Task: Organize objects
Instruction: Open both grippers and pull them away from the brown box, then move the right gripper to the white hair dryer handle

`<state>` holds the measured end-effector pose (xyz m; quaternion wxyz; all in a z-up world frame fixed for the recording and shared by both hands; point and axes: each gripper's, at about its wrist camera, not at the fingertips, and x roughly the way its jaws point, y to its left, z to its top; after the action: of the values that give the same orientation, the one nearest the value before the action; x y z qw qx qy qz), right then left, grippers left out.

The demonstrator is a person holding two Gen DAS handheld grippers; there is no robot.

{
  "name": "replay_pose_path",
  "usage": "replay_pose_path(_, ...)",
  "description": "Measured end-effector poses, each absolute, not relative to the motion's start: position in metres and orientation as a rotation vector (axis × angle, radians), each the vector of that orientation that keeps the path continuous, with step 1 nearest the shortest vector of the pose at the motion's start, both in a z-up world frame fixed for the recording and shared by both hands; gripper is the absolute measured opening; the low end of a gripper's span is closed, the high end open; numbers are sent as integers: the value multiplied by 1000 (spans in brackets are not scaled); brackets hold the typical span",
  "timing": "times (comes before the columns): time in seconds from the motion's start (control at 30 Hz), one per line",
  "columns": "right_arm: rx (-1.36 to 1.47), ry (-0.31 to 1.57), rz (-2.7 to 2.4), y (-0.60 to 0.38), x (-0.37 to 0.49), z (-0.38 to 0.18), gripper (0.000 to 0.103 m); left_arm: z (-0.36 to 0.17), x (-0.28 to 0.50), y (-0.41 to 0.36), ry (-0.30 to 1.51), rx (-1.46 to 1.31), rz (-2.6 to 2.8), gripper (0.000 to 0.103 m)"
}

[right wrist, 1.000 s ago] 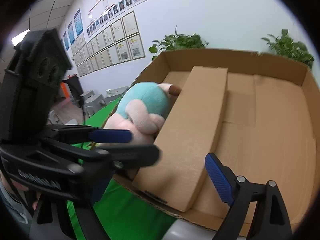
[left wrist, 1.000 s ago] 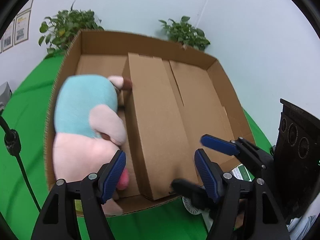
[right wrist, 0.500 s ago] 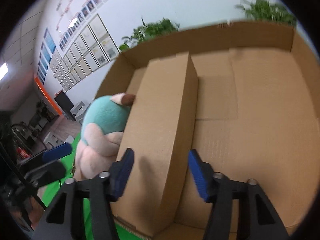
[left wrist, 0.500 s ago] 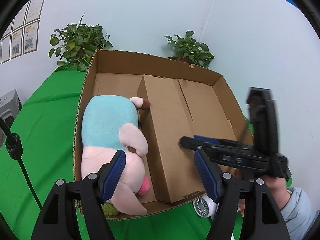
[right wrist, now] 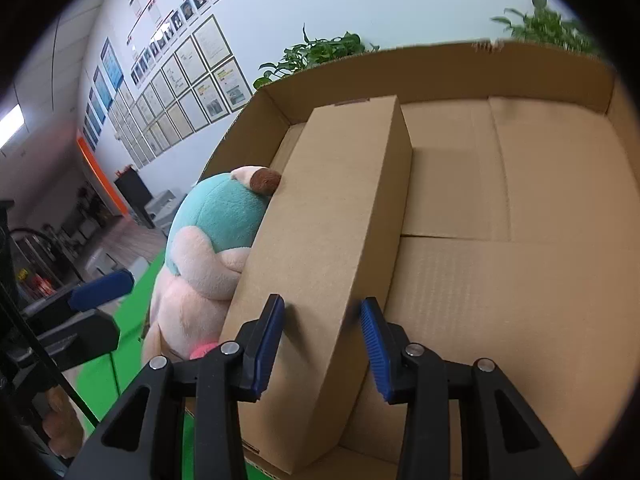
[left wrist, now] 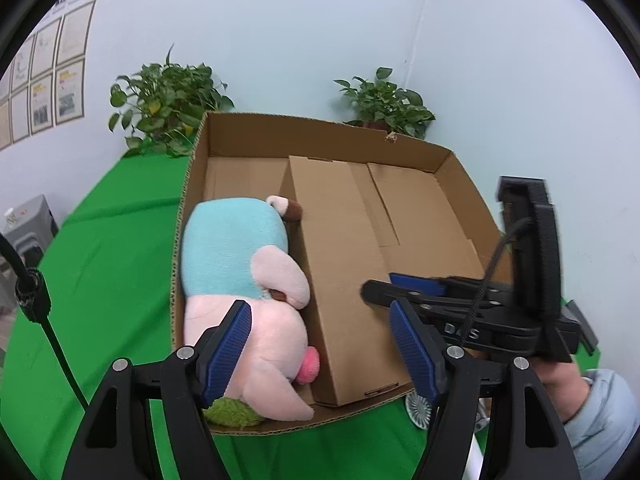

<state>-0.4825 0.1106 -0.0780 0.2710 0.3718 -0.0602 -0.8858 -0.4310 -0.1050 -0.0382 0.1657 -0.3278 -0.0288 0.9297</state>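
1. Far left, the green tabletop [left wrist: 100, 280] is showing beside the big open cardboard box [left wrist: 320, 132]. A leafy potted plant [left wrist: 164, 92] is sitting behind the box's back-left corner, with framed sheets [left wrist: 68, 92] hanging on the wall.
2. The plush toy [left wrist: 236, 248], teal back and pink body, is lying in the box's left side. It's squeezed between the left wall and the long carton, with something green and fuzzy [left wrist: 232, 414] poking out under its near end.
3. My left hand-held gripper [left wrist: 320, 316] is hovering over the near edge of the box. Its blue pads are standing well apart with nothing clamped. In the left wrist view one pad is sitting over the plush and the other over the near end of the carton.
4. The long carton [left wrist: 344, 264] is lying lengthwise in the box, touching the plush along its left side. The box floor to its right is lying bare.
5. My right hand-held gripper [right wrist: 322, 308] is reaching in from the right, just above the carton's near end. Its jaws have just been closing and are now standing only partway apart. The carton's top edge is lining up between them, but I'm not seeing the pads pressing on it.
6. Far right, my hand in a light blue sleeve [left wrist: 600, 408] is holding that gripper. A small white ribbed round thing [left wrist: 418, 410] is peeking out by the box's front, and a second plant [left wrist: 384, 100] is standing behind the box.
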Motion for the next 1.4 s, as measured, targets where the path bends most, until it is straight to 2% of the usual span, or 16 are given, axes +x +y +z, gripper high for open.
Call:
replay_pose_path(0.1, 940, -96, -2458, 115, -463, -64, 84, -32, -425, -104, -66, -887, 2699, 75)
replay_pose_path(0.23, 852, 1, -2624, 130, -418, -48, 92, -22, -403, -98, -27, -763, 2820, 99)
replay_pose_path(0.3, 851, 12, -2677, 139, -396, -48, 103, -18, -387, -96, -21, -691, 2869, 103)
replay_pose_path(0.7, 815, -53, -2721, 178, -307, -56, 102, -19, -326, -59, 33, -695, 2860, 103)
replay_pose_path(0.77, 803, -65, -2705, 180, -298, -56, 90, -19, -320, -53, 37, -699, 2844, 103)
replay_pose_path(0.83, 815, -54, -2713, 179, -292, -57, 49, -18, -313, -51, 29, -701, 2822, 98)
replay_pose_path(0.87, 831, -50, -2724, 180, -290, -59, 21, -17, -310, -49, 28, -704, 2816, 93)
replay_pose_path(0.9, 852, -52, -2736, 182, -289, -61, 9, -17, -308, -49, 32, -712, 2808, 72)
replay_pose_path(0.93, 859, -60, -2739, 184, -286, -63, 9, -18, -306, -47, 46, -732, 2788, 45)
replay_pose_path(0.97, 863, -65, -2737, 185, -285, -64, 9, -19, -305, -44, 60, -763, 2761, 34)
replay_pose_path(1.03, 870, -69, -2721, 186, -281, -66, 21, -21, -303, -40, 75, -791, 2742, 30)
replay_pose_path(1.07, 875, -78, -2718, 186, -280, -67, 54, -21, -299, -39, 84, -779, 2756, 34)
replay_pose_path(1.1, 874, -87, -2716, 186, -278, -68, 90, -20, -297, -39, 87, -774, 2765, 56)
replay_pose_path(1.13, 862, -101, -2713, 187, -276, -68, 95, -20, -295, -39, 77, -777, 2775, 93)
replay_pose_path(1.17, 850, -110, -2720, 187, -273, -69, 95, -19, -294, -41, 48, -775, 2785, 103)
replay_pose_path(1.4, 891, -112, -2650, 180, -273, -78, 95, -30, -310, -62, -132, -906, 2724, 102)
